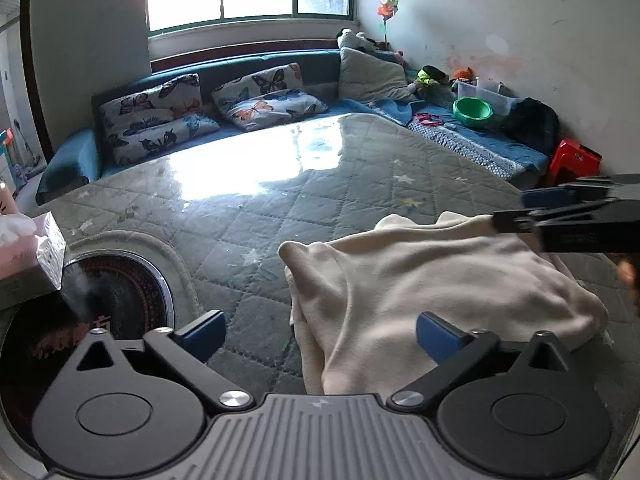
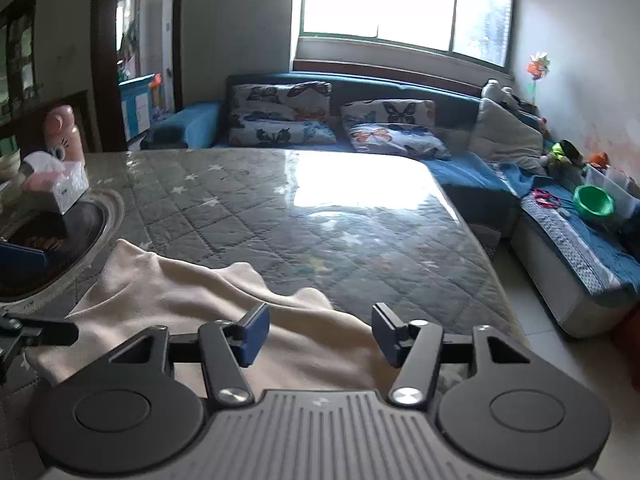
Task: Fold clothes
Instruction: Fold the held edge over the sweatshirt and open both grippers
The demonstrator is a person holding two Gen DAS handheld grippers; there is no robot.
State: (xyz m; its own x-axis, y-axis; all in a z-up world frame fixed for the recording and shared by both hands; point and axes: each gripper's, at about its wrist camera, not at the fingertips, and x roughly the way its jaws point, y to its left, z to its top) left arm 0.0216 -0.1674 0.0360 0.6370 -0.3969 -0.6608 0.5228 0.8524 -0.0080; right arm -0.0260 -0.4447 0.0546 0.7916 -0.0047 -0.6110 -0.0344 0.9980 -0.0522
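A cream garment (image 1: 432, 280) lies bunched and partly folded on the quilted grey table cover (image 1: 256, 208). My left gripper (image 1: 320, 336) is open above the garment's near left edge and holds nothing. My right gripper (image 2: 320, 332) is open over the garment (image 2: 192, 300) and holds nothing. It also shows in the left wrist view (image 1: 516, 210) at the garment's far right edge. Part of the left gripper shows at the left edge of the right wrist view.
A round stove inset (image 1: 116, 292) sits in the table at the left, with a tissue box (image 1: 28, 248) beside it. A blue sofa (image 1: 248, 92) with butterfly pillows runs behind the table. A green bowl (image 1: 472, 112) and a red stool (image 1: 574, 160) are at the right.
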